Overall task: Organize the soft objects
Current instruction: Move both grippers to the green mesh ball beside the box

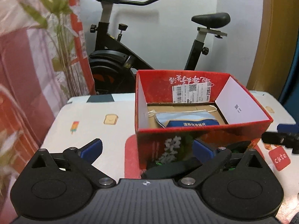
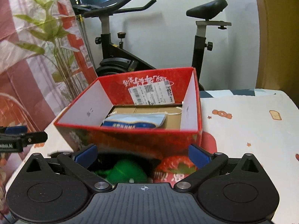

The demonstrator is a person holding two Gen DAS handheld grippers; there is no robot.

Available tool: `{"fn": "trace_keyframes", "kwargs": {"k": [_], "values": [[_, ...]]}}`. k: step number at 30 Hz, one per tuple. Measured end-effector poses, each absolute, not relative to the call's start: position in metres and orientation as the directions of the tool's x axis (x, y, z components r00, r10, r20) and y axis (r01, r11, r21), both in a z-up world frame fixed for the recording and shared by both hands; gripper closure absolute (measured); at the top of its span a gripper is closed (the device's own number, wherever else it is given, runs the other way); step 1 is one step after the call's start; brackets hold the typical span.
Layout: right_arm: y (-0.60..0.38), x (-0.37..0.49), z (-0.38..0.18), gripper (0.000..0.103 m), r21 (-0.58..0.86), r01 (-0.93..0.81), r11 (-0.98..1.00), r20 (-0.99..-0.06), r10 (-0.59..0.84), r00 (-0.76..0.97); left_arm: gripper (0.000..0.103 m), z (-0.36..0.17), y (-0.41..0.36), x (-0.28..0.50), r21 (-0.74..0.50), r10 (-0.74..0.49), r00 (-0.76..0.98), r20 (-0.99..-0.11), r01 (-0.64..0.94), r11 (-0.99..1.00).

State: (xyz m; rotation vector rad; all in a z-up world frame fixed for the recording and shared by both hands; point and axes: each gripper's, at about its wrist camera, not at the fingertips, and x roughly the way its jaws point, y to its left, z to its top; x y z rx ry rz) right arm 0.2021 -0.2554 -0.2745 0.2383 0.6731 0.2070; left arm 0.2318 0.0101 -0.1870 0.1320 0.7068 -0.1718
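Note:
A red open box [image 1: 202, 130] stands on the table with a light blue face mask [image 1: 185, 116] and a blue soft pack [image 1: 192, 123] inside. It also shows in the right wrist view [image 2: 130, 136], with the mask [image 2: 136, 119] and pack [image 2: 130, 126]. My left gripper [image 1: 147, 147] is open and empty in front of the box's left front corner. My right gripper [image 2: 143, 154] is open, with a green soft object [image 2: 127, 171] low between its fingers, against the box's front; I cannot tell if it touches them. The right gripper's fingers [image 1: 280, 139] show at the left view's right edge.
The table [image 1: 97, 115] has a white cloth with cartoon prints. A black exercise bike [image 1: 119, 56] stands behind it by a white wall. A plant [image 1: 61, 43] and a red patterned curtain are at the left. The left gripper [image 2: 15, 136] shows at the right view's left edge.

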Motion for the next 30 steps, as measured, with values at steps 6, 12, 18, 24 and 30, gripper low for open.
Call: {"fn": "trace_keyframes", "kwargs": {"k": [6,12,18,24,30], "values": [[-0.253,0.179,-0.307,0.000,0.266,-0.089,0.960,-0.621,0.241,0.746,0.000,-0.203,0.017,0.206,-0.003,-0.140,0.742,-0.656,0.182,0.983],[-0.256,0.162,-0.335,0.000,0.269,-0.059,0.961,-0.666,0.231,0.709,0.000,-0.222,0.019,0.190,-0.045,-0.165,0.720,-0.674,0.183,0.982],[-0.255,0.156,-0.345,0.001,0.281,-0.047,0.958,-0.674,0.232,0.701,0.000,-0.238,0.025,0.183,-0.059,-0.164,0.680,-0.715,0.174,0.983],[-0.248,0.157,-0.343,0.002,0.271,-0.080,0.959,-0.656,0.245,0.714,0.001,-0.243,0.027,0.177,-0.063,-0.167,0.675,-0.719,0.176,0.982],[-0.240,0.161,-0.343,0.005,0.228,-0.138,0.964,-0.642,0.255,0.723,0.011,-0.243,0.020,0.178,-0.060,-0.173,0.674,-0.718,0.188,0.980]]}}
